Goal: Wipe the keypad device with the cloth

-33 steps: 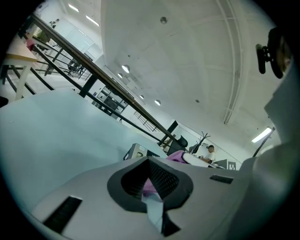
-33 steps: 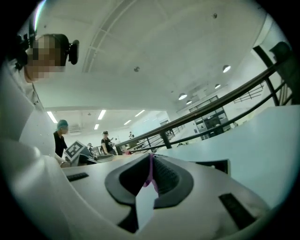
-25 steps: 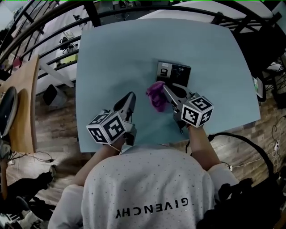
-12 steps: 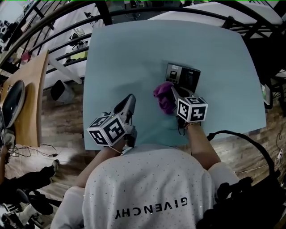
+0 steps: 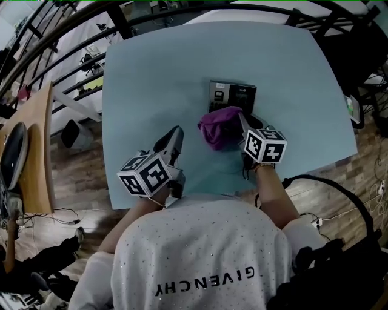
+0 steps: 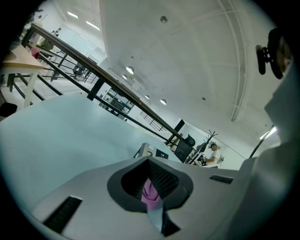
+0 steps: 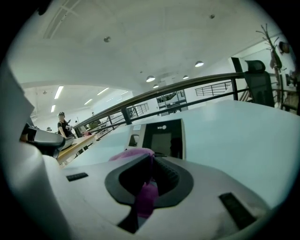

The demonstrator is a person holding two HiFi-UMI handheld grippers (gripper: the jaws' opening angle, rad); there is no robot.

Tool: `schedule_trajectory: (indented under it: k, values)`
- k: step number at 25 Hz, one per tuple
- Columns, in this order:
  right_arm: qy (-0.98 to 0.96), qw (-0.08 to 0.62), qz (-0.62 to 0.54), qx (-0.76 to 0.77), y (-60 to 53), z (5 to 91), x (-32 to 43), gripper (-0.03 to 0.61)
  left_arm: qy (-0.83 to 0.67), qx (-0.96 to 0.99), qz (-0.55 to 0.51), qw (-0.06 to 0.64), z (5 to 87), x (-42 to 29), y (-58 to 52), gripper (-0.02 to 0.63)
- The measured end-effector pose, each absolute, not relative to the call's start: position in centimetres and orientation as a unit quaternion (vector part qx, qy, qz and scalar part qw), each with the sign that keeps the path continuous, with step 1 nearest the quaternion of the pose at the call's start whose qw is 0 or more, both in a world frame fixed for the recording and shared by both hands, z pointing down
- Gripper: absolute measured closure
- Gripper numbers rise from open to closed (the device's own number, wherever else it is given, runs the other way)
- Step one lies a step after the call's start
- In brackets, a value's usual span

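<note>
The dark keypad device lies flat on the pale blue table, right of centre. A purple cloth is bunched against its near edge, covering that end. My right gripper is shut on the cloth, reaching in from the near right. In the right gripper view the cloth bulges over the shut jaws, with the device just beyond. My left gripper rests on the table left of the cloth, apart from it, shut and holding nothing. Its own view shows the cloth through the jaw gap and the device beyond.
A black railing runs along the table's far edge. A wooden desk stands to the left over plank flooring. Black cables lie by the table's near right corner. A person sits far off in the room.
My right gripper has carried the cloth forward from beside the device's near left corner onto its near edge. The left gripper has stayed where it was.
</note>
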State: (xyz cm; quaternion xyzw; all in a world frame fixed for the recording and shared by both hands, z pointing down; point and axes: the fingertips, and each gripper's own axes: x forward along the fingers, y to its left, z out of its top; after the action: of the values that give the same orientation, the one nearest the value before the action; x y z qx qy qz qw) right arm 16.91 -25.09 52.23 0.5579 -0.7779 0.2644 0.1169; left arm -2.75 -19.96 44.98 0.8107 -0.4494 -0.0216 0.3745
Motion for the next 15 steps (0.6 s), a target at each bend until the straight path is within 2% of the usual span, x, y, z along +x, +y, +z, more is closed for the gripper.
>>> schedule_trajectory:
  k: [15]
  values:
    - [-0.702,0.055,0.322,0.633,-23.4,53.5,25.7,0.559,-0.432,0.825,-0.009,0.365,44.4,-0.3,-19.8,0.62]
